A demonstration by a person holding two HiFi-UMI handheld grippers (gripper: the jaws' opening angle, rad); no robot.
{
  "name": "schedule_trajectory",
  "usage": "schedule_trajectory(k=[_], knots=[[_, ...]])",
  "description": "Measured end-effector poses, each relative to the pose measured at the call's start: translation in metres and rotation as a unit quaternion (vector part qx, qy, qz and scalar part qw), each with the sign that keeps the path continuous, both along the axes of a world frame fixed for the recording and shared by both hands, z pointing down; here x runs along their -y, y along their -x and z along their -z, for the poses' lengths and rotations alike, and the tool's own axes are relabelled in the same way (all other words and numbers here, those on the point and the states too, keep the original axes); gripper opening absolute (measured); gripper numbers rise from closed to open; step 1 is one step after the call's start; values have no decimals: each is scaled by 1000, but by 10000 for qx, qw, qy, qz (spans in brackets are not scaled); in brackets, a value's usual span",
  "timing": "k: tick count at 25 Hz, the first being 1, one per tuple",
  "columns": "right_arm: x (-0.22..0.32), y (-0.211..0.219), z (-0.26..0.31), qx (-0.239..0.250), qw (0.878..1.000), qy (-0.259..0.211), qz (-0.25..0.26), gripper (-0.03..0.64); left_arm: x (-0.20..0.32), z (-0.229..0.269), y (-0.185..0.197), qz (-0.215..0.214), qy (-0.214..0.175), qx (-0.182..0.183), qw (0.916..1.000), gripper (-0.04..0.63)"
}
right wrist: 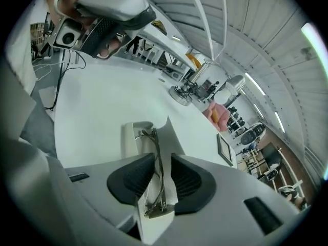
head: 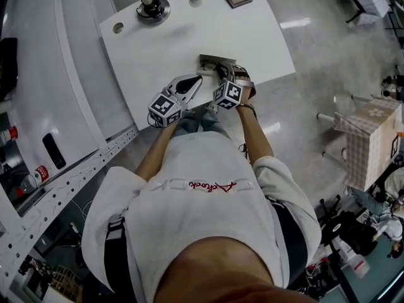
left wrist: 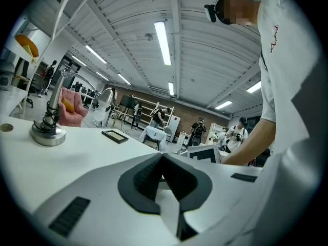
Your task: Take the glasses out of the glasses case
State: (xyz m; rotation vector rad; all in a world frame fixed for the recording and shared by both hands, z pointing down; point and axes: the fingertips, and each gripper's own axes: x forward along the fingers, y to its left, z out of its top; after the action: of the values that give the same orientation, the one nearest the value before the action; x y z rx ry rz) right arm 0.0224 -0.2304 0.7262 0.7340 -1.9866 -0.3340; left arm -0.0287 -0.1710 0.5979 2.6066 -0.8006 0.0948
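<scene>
- The left gripper (left wrist: 163, 157) is held over the near edge of the table (head: 189, 36), jaws together.
- The right gripper (right wrist: 162, 159) is held with jaws apart; the glasses (right wrist: 155, 143) are seen unclamped between them, by the glasses case (right wrist: 130, 137).

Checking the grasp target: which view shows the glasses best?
The right gripper view: the glasses stand edge-on between the open jaws, over the case. The head view shows only part of the case, the glasses too small to tell; the left gripper view shows neither.
</scene>
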Motion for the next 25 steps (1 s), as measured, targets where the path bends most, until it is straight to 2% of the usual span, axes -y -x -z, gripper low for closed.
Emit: schedule_trajectory(k=[1, 10, 14, 18, 25], knots=[[1, -1, -2, -23, 10000, 18, -37, 113, 0, 0, 0, 0, 1, 3, 10000, -11], [12, -4, -18, -270, 9992, 284, -35, 118, 2, -2, -2, -11, 48, -9, 10000, -11], [13, -3, -24, -367, 9987, 353, 16, 89, 4, -2, 1, 8, 58, 9, 10000, -11], [13, -1, -27, -463, 9984, 288, 129, 26, 6, -2, 2, 40, 61, 11, 10000, -11], [12, 0, -20, -506, 9985, 76, 191, 23, 4, -5, 3, 36, 107, 21, 9999, -11]])
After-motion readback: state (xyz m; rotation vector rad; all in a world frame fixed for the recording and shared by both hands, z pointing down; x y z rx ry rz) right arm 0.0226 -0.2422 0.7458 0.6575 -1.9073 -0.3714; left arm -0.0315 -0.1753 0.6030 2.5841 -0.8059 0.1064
